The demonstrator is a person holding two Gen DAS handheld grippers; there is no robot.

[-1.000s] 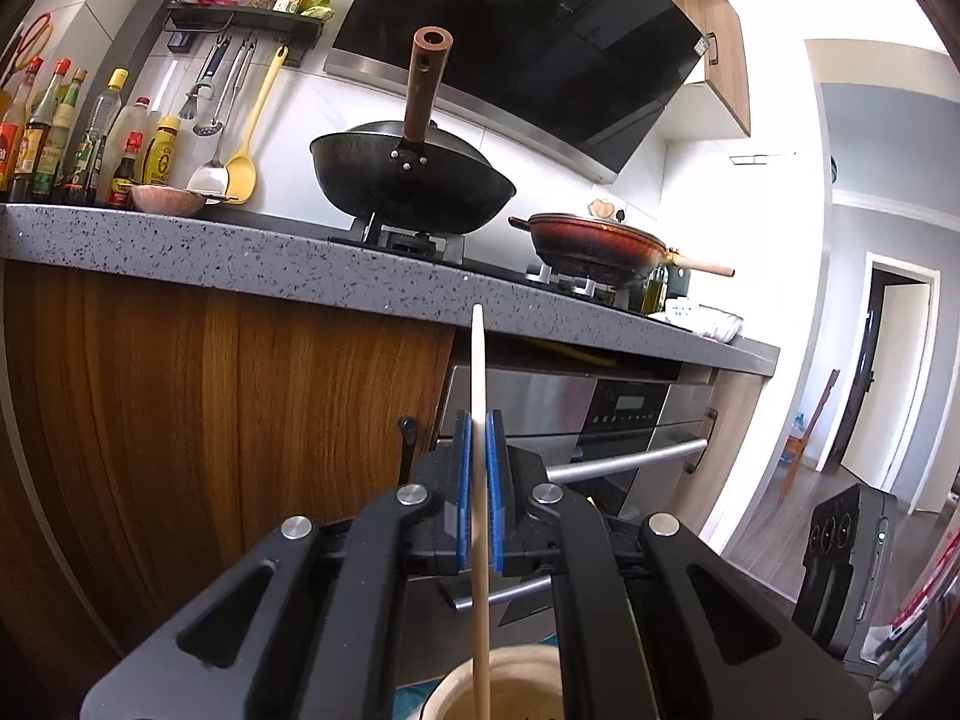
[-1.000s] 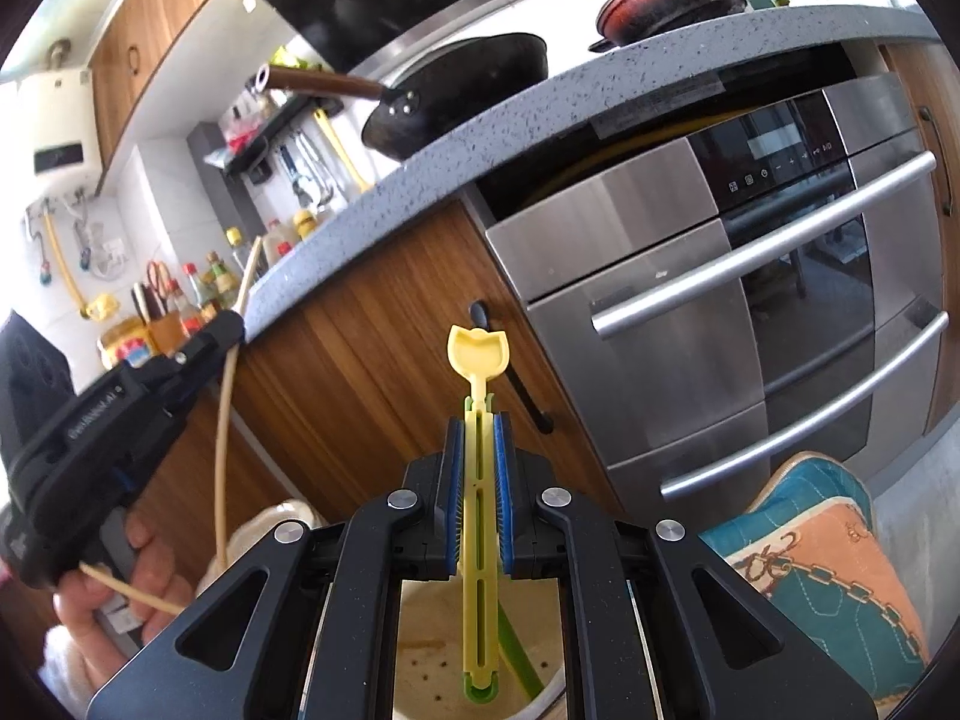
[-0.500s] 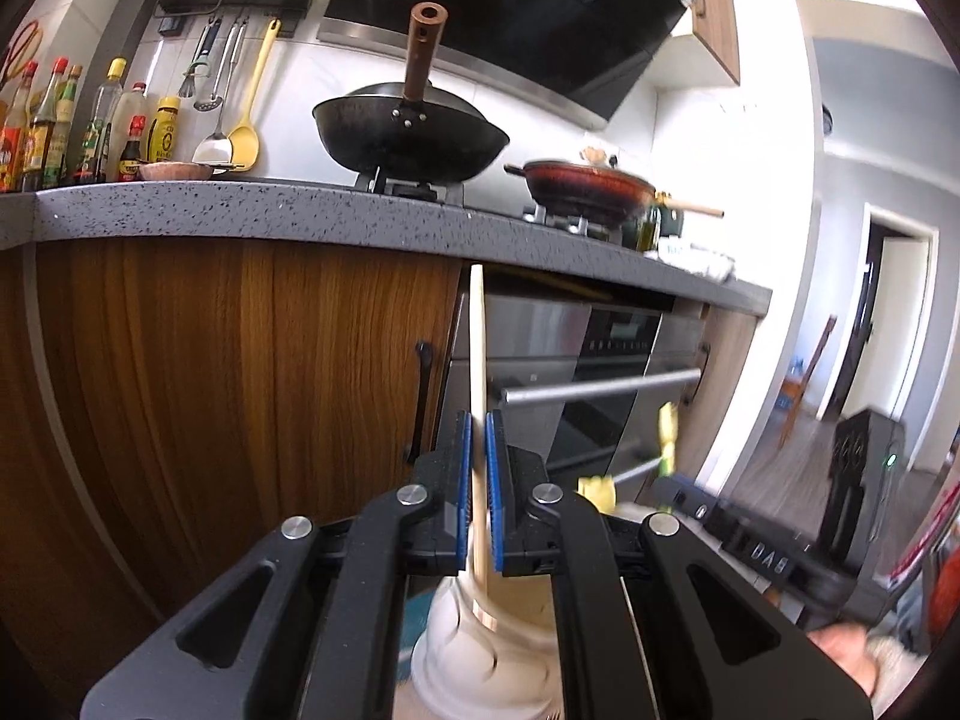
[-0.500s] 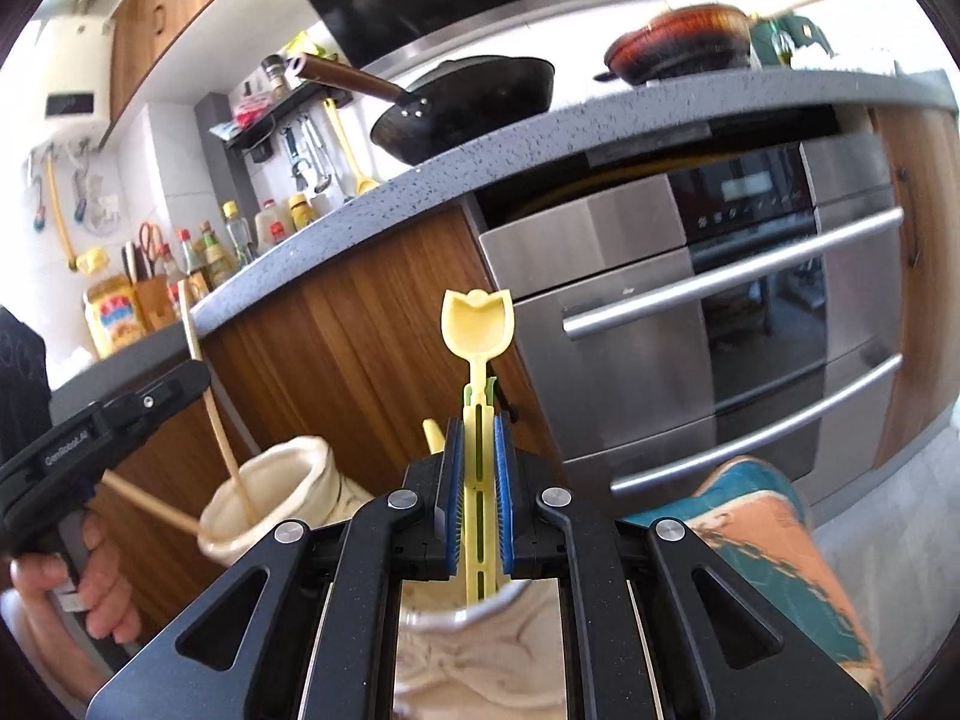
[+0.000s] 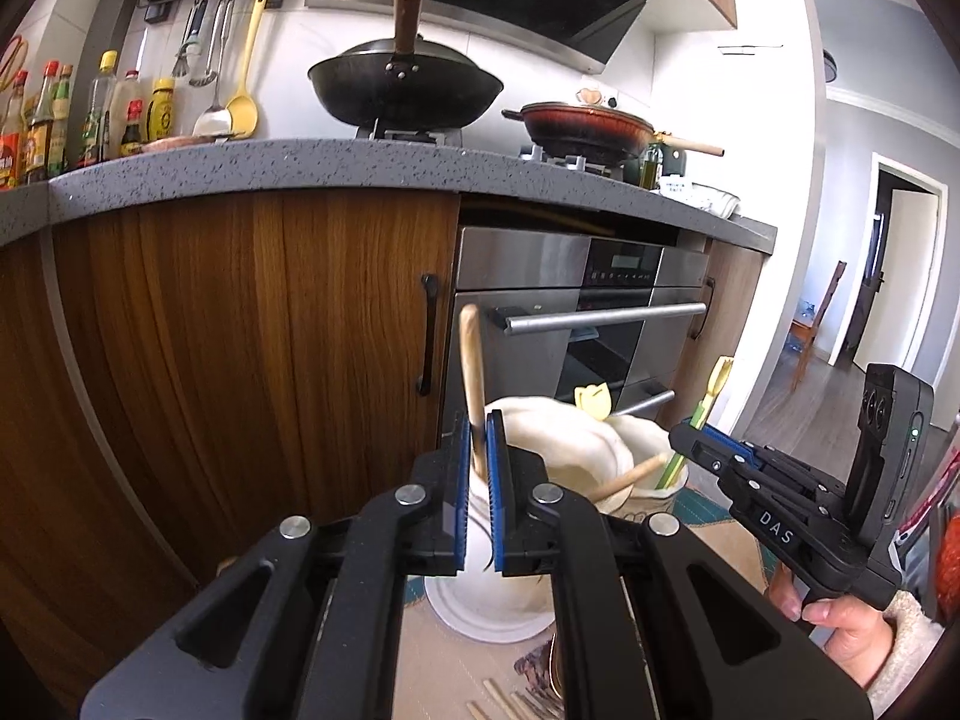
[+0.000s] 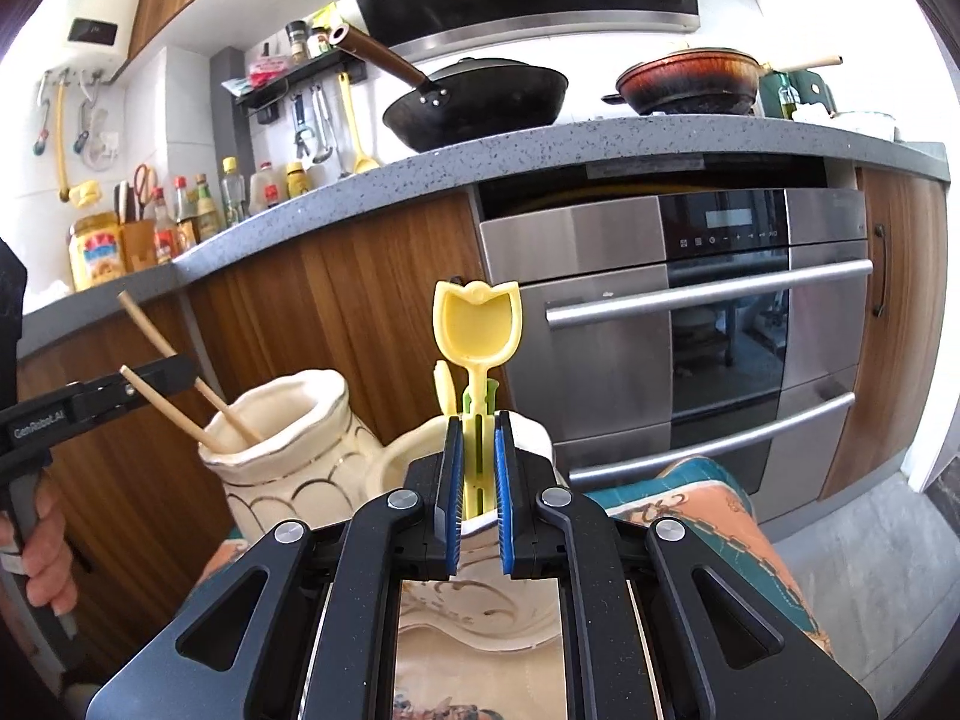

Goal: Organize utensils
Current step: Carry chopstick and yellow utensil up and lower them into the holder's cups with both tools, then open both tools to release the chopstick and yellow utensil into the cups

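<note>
Two hand-held grippers work over two cream ceramic vases standing on a patterned mat on the floor, in front of wooden kitchen cabinets and a steel oven. In the left wrist view, the left gripper (image 5: 477,450) has its blue-padded fingers a narrow gap apart, with a wooden utensil handle (image 5: 472,372) between them; the handle stands nearly upright, its long axis running from 6 o'clock up to 12 o'clock, its rounded end on top and its lower end down inside the nearer vase (image 5: 540,462). Whether the pads actually press the handle cannot be told. The right wrist view shows this same vase (image 6: 282,450) at about 9 o'clock, holding two wooden sticks (image 6: 180,384) that lean toward 10 o'clock, with the left gripper beside them. In that view the right gripper (image 6: 478,474) has its fingers parted a little, on either side of a yellow tulip-shaped spoon (image 6: 477,330). The spoon stands upright, bowl at 12 o'clock, stem dropping straight down into the second vase (image 6: 414,456) just beneath the fingers; a slim gap shows between each pad and the stem. A green utensil (image 6: 489,396) and another yellow piece stand in the same vase. Above, a grey speckled counter (image 6: 540,144) carries a black wok (image 6: 480,102) and a red pan (image 6: 690,81).
</note>
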